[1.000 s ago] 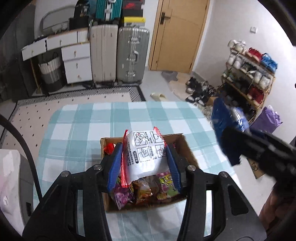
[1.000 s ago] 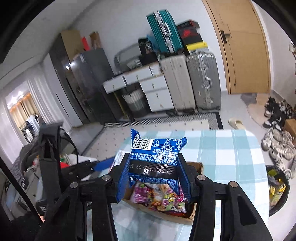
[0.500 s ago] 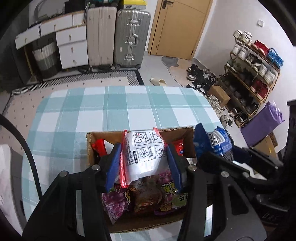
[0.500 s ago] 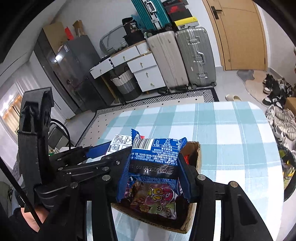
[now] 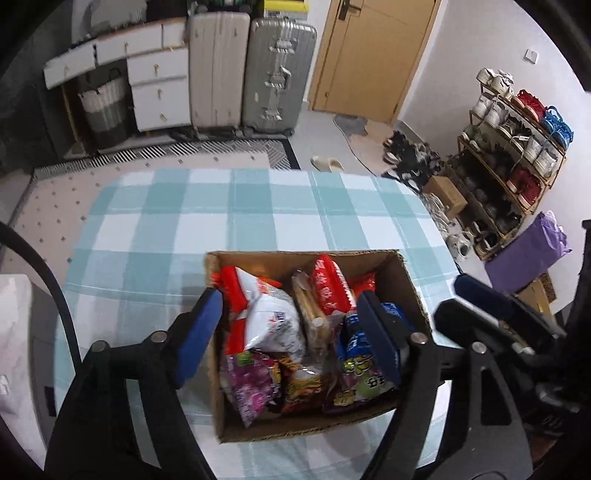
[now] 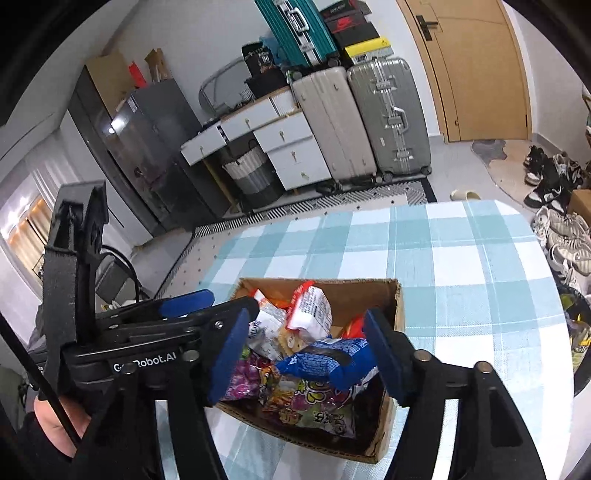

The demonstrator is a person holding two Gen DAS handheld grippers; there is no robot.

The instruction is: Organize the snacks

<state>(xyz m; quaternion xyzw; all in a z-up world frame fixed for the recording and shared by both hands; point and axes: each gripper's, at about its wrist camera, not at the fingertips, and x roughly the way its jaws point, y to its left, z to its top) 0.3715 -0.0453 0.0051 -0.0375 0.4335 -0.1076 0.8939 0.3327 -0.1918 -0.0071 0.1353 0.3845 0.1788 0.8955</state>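
The worktop (image 5: pixel 258 206) is being covered by a cloth checked in pale teal and white. A plain brown box (image 5: pixel 406 280) is being filled with packets: a white and red packet (image 5: pixel 269 317), a red packet (image 5: pixel 328 288), a blue packet (image 6: pixel 328 360) with white print, a purple packet (image 5: pixel 251 384), and a green and purple packet (image 6: pixel 321 410). Blue pads (image 6: pixel 227 354) are being carried on the black right hand-held gripper (image 6: pixel 303 354), and blue pads (image 5: pixel 199 332) on the black left hand-held gripper (image 5: pixel 288 336). Behind, a beige suitcase (image 5: pixel 216 70), a grey suitcase (image 5: pixel 279 74), a teal suitcase (image 6: pixel 295 29) and a tan door (image 5: pixel 373 55) are being shown.
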